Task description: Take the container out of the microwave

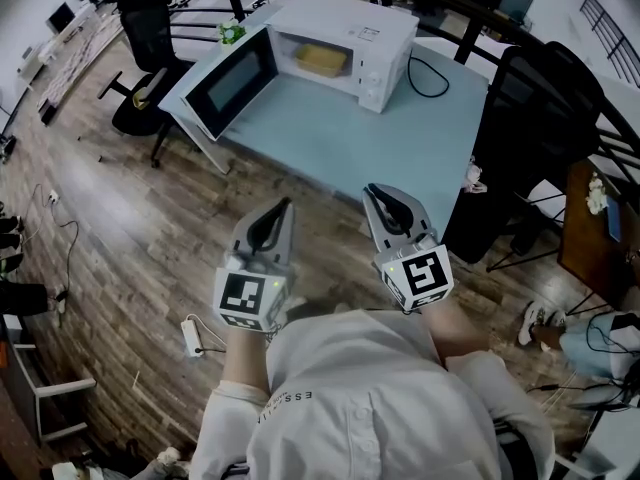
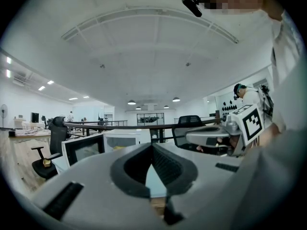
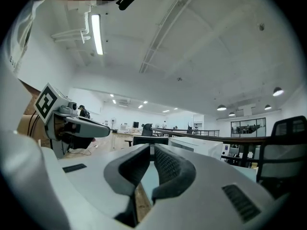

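Pale blue counter stands on a wood floor. White microwave sits at the counter's far end, door swung open leftward. Black cable loops on the counter just right of the microwave.

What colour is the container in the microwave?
The container is yellow, inside the open white microwave; clearest in the head view.

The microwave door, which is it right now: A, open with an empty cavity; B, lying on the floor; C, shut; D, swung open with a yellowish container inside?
D: in the head view the microwave's door is swung wide open to the left, and the yellowish container sits in the lit cavity.
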`<move>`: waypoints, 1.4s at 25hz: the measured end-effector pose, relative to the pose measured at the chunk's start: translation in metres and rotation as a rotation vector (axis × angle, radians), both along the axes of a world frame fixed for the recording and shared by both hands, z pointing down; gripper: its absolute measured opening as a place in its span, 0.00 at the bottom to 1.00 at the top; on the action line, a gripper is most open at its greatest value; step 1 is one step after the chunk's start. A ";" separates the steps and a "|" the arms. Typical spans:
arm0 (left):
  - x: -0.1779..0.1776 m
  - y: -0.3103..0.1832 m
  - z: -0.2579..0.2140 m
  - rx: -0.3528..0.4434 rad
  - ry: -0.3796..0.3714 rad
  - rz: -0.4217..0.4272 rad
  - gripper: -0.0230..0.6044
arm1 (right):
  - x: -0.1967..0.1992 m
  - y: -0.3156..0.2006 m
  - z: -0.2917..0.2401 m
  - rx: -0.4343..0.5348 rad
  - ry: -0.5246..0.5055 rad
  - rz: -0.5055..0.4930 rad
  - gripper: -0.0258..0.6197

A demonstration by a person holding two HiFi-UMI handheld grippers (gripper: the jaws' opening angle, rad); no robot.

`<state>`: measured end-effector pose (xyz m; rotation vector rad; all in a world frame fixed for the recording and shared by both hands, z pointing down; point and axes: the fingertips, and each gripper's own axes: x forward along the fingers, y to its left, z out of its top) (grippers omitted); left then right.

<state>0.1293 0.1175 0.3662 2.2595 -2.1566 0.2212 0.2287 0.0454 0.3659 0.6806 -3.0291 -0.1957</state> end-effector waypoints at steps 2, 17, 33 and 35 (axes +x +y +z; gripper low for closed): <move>0.001 -0.003 0.003 -0.007 0.004 0.000 0.03 | 0.001 -0.004 0.003 -0.012 -0.001 -0.001 0.10; -0.027 -0.039 0.016 -0.041 -0.005 0.031 0.03 | -0.027 -0.047 0.021 -0.088 0.012 0.015 0.30; -0.179 -0.163 0.013 -0.051 0.009 0.256 0.03 | -0.175 -0.153 0.012 -0.078 0.055 0.210 0.30; -0.204 -0.181 0.010 -0.052 0.016 0.284 0.03 | -0.194 -0.169 0.011 -0.087 0.064 0.251 0.30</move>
